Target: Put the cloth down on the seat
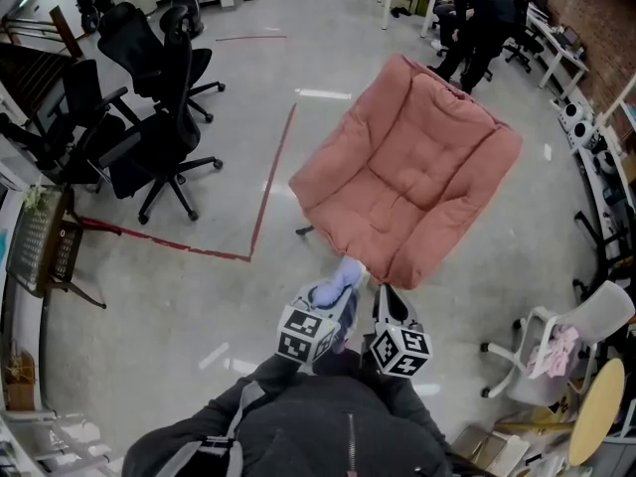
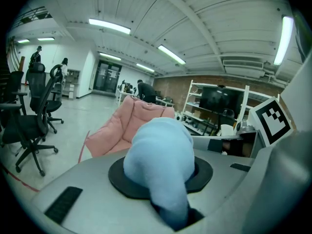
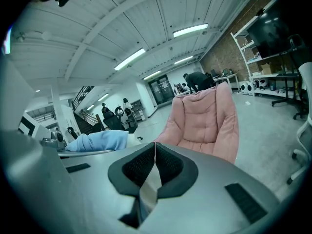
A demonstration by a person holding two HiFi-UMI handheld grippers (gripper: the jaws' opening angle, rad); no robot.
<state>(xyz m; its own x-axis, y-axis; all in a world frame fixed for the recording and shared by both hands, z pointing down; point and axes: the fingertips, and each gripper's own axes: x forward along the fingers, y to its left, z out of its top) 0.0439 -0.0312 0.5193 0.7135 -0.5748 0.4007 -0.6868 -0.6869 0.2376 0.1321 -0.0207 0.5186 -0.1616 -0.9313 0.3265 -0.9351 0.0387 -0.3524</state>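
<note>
Clamping cloth [image 2: 158,155] in left fingers [image 2: 119,178], right fingers [image 3: 171,167] closed empty, seat [image 1: 412,167] edge just ahead, open floor [image 1: 248,147] around

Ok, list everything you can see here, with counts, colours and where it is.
seat: one, pink, floor centre
cloth: one, light blue, in left gripper
office chairs: several, black, left side
white chair: one, lower right, pink fabric on it
tape: red lines, floor left of seat
person: one, dark clothes, beyond seat
left gripper: shut on cloth
right gripper: shut, empty
</note>
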